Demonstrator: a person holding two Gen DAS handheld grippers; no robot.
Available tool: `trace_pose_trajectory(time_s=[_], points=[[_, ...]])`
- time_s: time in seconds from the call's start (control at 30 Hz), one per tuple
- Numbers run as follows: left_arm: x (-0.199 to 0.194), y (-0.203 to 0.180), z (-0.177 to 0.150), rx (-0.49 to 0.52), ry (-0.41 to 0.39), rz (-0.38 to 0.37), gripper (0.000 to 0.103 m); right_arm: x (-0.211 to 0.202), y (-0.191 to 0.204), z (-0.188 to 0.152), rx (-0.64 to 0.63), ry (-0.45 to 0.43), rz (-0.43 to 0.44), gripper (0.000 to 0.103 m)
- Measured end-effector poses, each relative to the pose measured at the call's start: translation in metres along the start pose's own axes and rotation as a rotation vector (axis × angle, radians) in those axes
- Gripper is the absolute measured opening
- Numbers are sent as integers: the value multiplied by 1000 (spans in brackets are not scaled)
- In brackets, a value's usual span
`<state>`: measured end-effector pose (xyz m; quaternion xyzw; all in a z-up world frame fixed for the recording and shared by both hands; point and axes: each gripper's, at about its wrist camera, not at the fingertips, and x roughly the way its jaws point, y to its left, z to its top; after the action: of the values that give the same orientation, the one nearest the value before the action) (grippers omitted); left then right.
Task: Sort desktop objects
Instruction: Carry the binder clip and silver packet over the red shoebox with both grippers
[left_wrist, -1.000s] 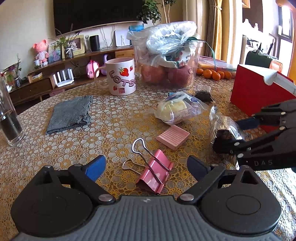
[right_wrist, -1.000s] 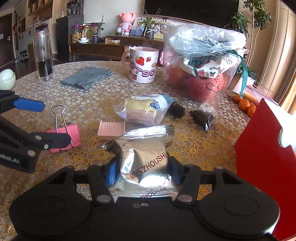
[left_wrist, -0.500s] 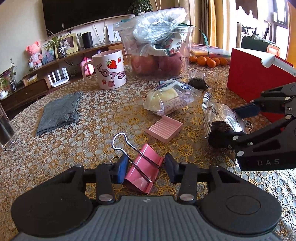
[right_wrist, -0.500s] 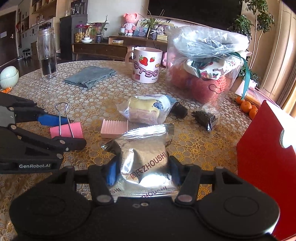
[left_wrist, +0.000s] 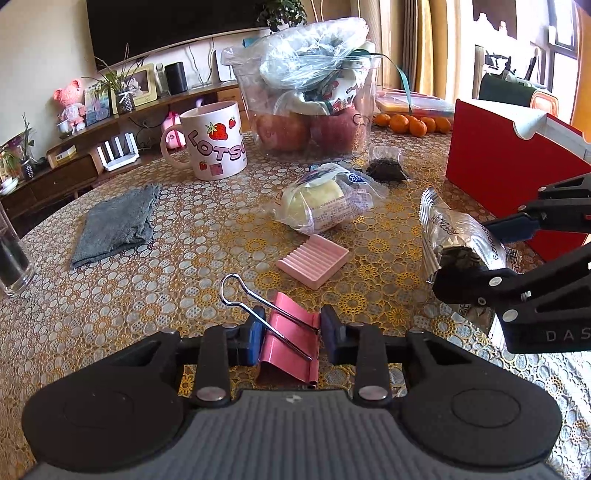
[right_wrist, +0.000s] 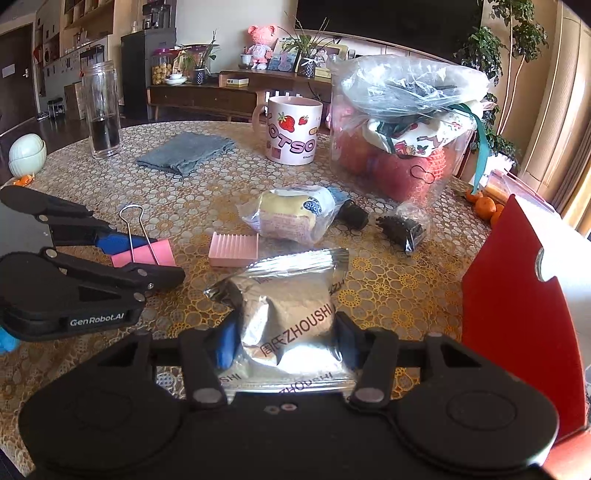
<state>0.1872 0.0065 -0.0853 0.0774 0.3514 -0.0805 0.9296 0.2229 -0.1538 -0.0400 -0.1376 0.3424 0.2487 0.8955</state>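
Observation:
A pink binder clip (left_wrist: 284, 354) with wire handles sits on the patterned table, and my left gripper (left_wrist: 293, 328) is shut on it, blue pads pressed against its two sides. The right wrist view shows the same clip (right_wrist: 142, 254) in the left gripper (right_wrist: 162, 258) at the left. My right gripper (right_wrist: 286, 332) grips a silver snack packet (right_wrist: 288, 295) that rests on the table. Its jaws are still closing a little, and the foil is dented between the pads. The left wrist view shows that packet (left_wrist: 458, 229) in the right gripper (left_wrist: 465, 256) at the right.
A pink ridged pad (left_wrist: 314, 260) and a wrapped bun (left_wrist: 325, 201) lie just beyond the clip. Farther back are a strawberry mug (left_wrist: 216, 144), a grey cloth (left_wrist: 118, 221) and a clear tub of apples (left_wrist: 310, 110). A red box (left_wrist: 498, 170) stands right, a glass (right_wrist: 101, 110) far left.
The left jaws were wide apart around the loose clip and have closed onto it. The right gripper has kept its hold on the silver packet and has not moved.

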Motion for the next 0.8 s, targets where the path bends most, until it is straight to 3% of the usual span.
trace_pose_trajectory(time_s=[0.4, 0.8], points=[[-38, -25, 22, -29, -11, -46, 31, -55, -19, -3, 53, -23, 27, 52], [-87, -75, 55, 13, -65, -111, 31, -131, -52, -5, 105, -101, 36, 53]])
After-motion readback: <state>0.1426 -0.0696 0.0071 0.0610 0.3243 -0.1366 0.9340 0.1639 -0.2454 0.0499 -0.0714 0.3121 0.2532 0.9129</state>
